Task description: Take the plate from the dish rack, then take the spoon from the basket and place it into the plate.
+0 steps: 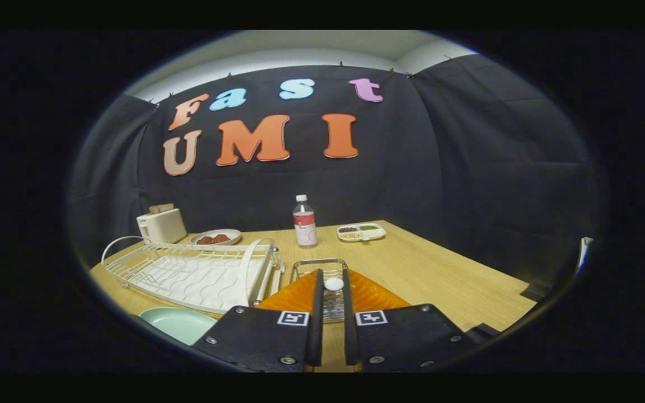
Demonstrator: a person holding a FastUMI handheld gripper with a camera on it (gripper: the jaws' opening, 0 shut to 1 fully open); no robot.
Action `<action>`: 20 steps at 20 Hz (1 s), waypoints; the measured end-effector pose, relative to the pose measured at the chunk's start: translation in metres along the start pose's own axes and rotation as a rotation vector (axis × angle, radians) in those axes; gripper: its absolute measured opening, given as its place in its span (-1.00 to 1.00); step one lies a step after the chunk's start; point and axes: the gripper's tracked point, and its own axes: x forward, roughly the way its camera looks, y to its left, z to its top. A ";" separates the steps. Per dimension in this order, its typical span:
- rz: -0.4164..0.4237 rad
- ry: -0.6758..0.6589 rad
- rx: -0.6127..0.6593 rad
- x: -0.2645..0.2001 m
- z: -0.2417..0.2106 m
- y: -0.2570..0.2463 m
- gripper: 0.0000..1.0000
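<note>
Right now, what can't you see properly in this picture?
Gripper view:
- Green plate: partly cut off at the edge, beside the jaws.
- White round tip between the jaws: they hide the rest, so spoon or not, squeezed or not, is unclear.
- Basket: jaws hide its inside.
- Tray: foods too small.

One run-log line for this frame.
gripper: jaws shut on spoon above basket | plate: on table, off dish rack

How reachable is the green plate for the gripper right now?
Probably reachable: the plate sits on open table beside the gripper, nearer than the dish rack, while its fingers pinch the spoon.
</note>
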 end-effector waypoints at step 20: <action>0.134 -0.117 0.111 -0.057 0.092 0.006 -0.79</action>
